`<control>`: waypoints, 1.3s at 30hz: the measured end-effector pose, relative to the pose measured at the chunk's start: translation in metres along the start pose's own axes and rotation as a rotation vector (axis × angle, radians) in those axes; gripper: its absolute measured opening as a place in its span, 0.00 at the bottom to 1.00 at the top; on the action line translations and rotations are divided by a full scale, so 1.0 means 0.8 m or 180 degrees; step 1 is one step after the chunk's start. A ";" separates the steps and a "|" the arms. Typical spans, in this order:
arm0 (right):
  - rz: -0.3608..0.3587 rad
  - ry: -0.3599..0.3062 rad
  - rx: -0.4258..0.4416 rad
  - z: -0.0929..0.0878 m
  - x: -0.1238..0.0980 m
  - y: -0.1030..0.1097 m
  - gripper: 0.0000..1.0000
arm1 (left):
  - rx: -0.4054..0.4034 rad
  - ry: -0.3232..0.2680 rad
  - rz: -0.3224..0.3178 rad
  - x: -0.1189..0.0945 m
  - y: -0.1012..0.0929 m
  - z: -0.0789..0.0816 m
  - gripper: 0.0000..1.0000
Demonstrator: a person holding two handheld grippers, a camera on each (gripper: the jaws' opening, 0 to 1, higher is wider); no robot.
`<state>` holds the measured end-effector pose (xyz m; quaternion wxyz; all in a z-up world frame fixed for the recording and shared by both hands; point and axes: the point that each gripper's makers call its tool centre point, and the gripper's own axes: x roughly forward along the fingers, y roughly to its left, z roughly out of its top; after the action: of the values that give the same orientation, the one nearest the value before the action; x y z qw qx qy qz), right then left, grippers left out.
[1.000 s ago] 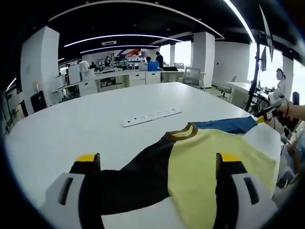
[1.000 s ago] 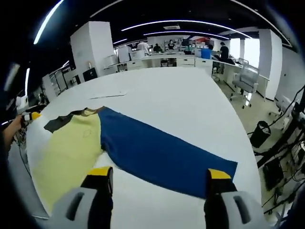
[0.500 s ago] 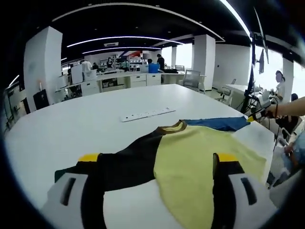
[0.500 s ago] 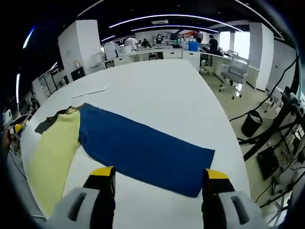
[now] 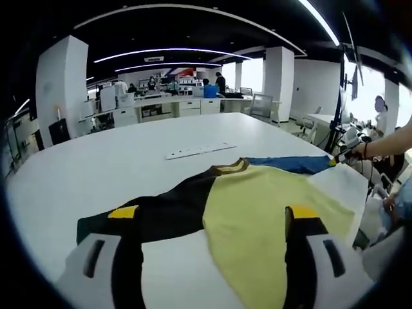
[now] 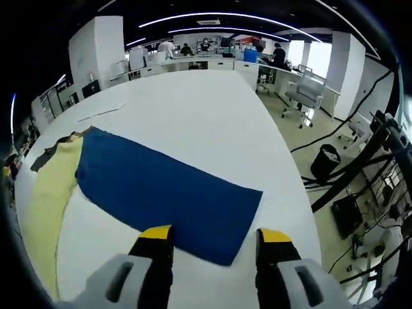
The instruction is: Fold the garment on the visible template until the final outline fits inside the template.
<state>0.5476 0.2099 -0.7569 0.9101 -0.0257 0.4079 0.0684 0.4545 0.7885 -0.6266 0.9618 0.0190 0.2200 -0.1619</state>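
Folding not begun: shirt [image 5: 257, 206] lies spread flat on tabletop [image 5: 96, 174], left hand-held gripper [image 5: 209, 219] and right hand-held gripper [image 6: 215, 237] both gaping, empty.

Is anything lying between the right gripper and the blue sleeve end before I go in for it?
Nothing visible is. The right gripper is open, and its fingers frame the blue sleeve's near end, with only bare white table around it. The white strip lies far off, beyond the collar.

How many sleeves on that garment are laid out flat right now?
2: the black sleeve stretches toward the left gripper; the blue sleeve lies toward the right gripper. Neither looks folded.
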 end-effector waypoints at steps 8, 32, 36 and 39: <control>-0.0123 0.0070 0.0095 0.000 -0.001 -0.009 0.40 | 0.0029 0.0004 0.0045 -0.011 -0.005 -0.002 0.88; -0.0257 0.0265 0.0546 -0.005 -0.006 -0.019 0.00 | 0.0041 0.0069 0.0123 -0.030 0.001 -0.007 0.88; -0.0176 0.0248 0.0817 -0.002 -0.009 -0.012 0.00 | 0.0016 0.0027 0.0131 -0.035 0.002 -0.005 0.89; -0.0116 0.0233 0.0790 0.005 -0.012 -0.007 0.00 | -0.0048 0.0018 0.0143 -0.038 0.005 -0.007 0.90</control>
<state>0.5449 0.2037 -0.7476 0.8918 0.0772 0.4457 -0.0001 0.4275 0.8023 -0.6188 0.9647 0.0172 0.2234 -0.1386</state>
